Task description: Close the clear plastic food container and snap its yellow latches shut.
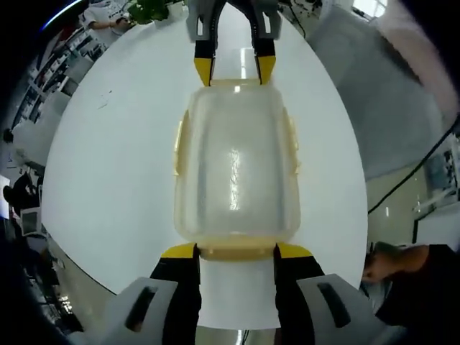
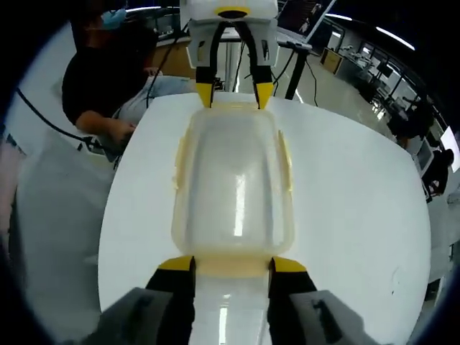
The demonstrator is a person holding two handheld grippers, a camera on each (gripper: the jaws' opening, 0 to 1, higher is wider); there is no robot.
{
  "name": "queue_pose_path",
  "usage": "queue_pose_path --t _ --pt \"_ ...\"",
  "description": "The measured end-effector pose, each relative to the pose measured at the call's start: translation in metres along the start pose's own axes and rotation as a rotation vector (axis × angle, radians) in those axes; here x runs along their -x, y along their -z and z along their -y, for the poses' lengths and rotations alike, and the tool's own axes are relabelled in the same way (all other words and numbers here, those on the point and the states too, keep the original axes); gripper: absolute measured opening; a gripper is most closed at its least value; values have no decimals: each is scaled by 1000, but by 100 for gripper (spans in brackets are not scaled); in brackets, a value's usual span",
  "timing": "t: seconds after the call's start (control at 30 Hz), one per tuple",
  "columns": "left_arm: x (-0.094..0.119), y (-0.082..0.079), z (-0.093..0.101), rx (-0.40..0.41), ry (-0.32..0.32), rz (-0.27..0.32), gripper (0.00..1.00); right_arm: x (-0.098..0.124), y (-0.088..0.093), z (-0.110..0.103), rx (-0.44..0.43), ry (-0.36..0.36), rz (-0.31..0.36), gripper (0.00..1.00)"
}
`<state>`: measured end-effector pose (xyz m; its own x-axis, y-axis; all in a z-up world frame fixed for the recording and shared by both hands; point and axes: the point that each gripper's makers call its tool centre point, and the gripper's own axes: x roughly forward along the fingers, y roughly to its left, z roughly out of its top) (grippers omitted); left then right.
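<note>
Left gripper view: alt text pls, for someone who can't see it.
A clear plastic food container with yellow latches sits lid-on on a white table, between two grippers. The left gripper has open fingers at the near end; the right gripper meets the far end.

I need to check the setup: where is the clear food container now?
The container lies on the white table, between the two grippers: left gripper at one short end, right gripper at the opposite end.
</note>
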<state>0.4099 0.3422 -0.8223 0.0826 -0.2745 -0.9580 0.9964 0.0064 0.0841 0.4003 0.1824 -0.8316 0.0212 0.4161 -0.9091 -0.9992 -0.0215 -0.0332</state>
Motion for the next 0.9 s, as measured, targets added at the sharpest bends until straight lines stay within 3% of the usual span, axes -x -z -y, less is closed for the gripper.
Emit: queue_pose_path --t 0.47,0.9 --pt "8 -49 -2 -37 -32 12 37 41 29 -2 -1 24 -13 37" --pt "-1 -100 0 -61 -20 38 37 62 78 -11 -28 36 -50 37"
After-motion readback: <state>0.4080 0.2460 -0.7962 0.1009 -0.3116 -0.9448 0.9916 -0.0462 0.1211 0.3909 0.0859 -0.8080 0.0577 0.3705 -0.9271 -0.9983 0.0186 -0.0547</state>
